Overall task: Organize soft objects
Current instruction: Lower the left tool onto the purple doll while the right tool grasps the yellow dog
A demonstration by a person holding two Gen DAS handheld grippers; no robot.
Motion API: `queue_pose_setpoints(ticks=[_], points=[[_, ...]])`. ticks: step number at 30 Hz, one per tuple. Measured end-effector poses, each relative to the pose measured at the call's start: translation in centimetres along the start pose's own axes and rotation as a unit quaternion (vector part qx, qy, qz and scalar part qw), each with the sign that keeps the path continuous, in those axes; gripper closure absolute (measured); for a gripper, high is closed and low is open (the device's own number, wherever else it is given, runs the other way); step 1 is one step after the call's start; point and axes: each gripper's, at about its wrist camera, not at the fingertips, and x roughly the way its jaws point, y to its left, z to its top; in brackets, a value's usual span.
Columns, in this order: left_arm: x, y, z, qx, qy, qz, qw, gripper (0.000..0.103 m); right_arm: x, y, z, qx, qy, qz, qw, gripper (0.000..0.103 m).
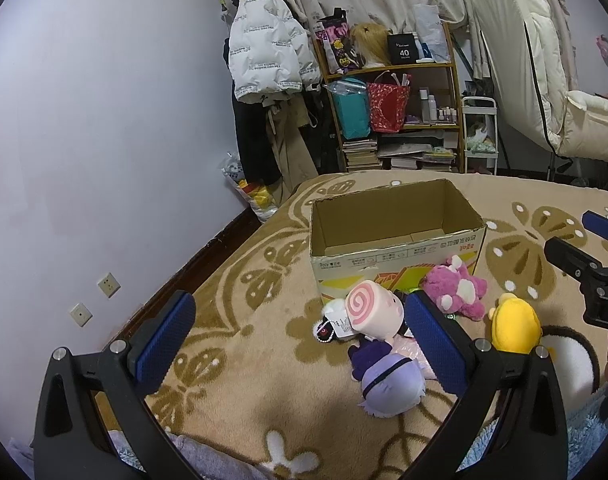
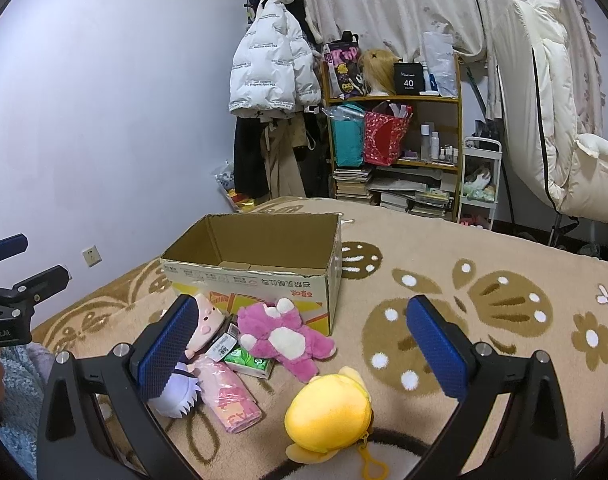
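Note:
An open cardboard box (image 1: 396, 236) stands on the bed, also in the right wrist view (image 2: 259, 276). In front of it lie a pink swirl plush (image 1: 372, 312), a purple-haired doll (image 1: 388, 380), a magenta bear (image 1: 458, 286) (image 2: 283, 336) and a yellow plush (image 1: 514, 322) (image 2: 328, 412). A pink packet (image 2: 227, 396) and a green tissue pack (image 2: 249, 362) lie among them. My left gripper (image 1: 299, 344) is open, hovering left of the swirl plush. My right gripper (image 2: 304, 350) is open above the yellow plush and bear.
A tan flower-patterned blanket (image 1: 263, 352) covers the bed. A lilac wall (image 1: 83, 140) runs along the left. Behind stand a coat rack with a white jacket (image 1: 263, 60), a cluttered shelf (image 1: 396, 100) and a white chair (image 1: 544, 92).

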Motion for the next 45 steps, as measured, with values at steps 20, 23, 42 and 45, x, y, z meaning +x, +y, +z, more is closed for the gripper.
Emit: queue_pose_setpoints(ticks=[20, 23, 42, 45], points=[[0.8, -0.3, -0.1, -0.002, 0.019, -0.028, 0.9994, 0.000, 0.5, -0.6, -0.4, 0.007, 0.006, 0.006, 1.000, 0.000], [1.5, -0.5, 0.0, -0.003, 0.037, -0.047, 0.9982, 0.000, 1.5, -0.4, -1.2, 0.025, 0.024, -0.002, 0.999, 0.000], [10.9, -2.6, 0.1, -0.036, 0.207, -0.100, 0.9725, 0.000, 6.9, -2.1, -1.0, 0.061, 0.122, 0.002, 0.991, 0.000], [12.0, -2.7, -0.4, -0.045, 0.230, -0.101, 0.9667, 0.000, 8.0, -2.5, -1.3, 0.072, 0.144, -0.003, 0.987, 0.000]])
